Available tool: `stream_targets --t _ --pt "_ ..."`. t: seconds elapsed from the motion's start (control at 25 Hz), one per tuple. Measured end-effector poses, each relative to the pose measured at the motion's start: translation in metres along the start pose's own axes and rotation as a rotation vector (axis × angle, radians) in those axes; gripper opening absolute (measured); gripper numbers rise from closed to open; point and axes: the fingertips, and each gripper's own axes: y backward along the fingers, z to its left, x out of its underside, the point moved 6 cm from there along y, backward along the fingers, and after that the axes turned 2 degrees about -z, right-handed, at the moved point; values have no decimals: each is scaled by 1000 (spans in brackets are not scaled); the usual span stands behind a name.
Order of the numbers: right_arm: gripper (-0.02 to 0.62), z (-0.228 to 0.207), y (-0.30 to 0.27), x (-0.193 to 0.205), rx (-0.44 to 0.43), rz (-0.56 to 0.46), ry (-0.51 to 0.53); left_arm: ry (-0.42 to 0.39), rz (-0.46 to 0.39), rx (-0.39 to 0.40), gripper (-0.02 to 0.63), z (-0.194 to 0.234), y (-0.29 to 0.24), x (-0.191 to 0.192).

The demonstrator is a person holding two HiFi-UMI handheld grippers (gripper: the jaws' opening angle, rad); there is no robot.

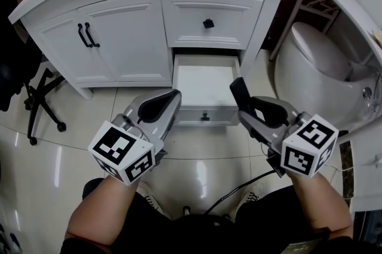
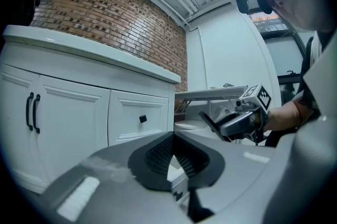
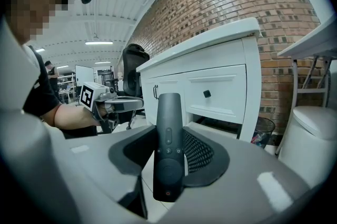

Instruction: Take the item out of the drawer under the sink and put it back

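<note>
The lower drawer (image 1: 206, 116) under the white sink cabinet (image 1: 119, 37) stands pulled out, and its white inside shows nothing in it. My right gripper (image 1: 249, 104) is shut on a black remote control (image 1: 240, 90), held above the drawer's right front corner. In the right gripper view the remote (image 3: 168, 144) stands upright between the pads (image 3: 200, 152), buttons facing the camera. My left gripper (image 1: 174, 95) hovers over the drawer's left front corner, its jaws together and holding nothing. The left gripper view shows its pads (image 2: 158, 154) meeting at the tips.
Above the open drawer is a shut drawer with a black knob (image 1: 208, 23). Two cabinet doors with black handles (image 1: 88, 34) are to the left. A white toilet (image 1: 316, 61) stands right of the cabinet, a black office chair (image 1: 42, 97) at far left. A bin (image 3: 262, 132) sits beside the cabinet.
</note>
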Motion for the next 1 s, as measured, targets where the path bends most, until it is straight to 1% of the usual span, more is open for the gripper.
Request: stream_targets --t 1.0 --pt "166 2 -2 1 -9 4 -6 -6 11 -4 5 -1 2 0"
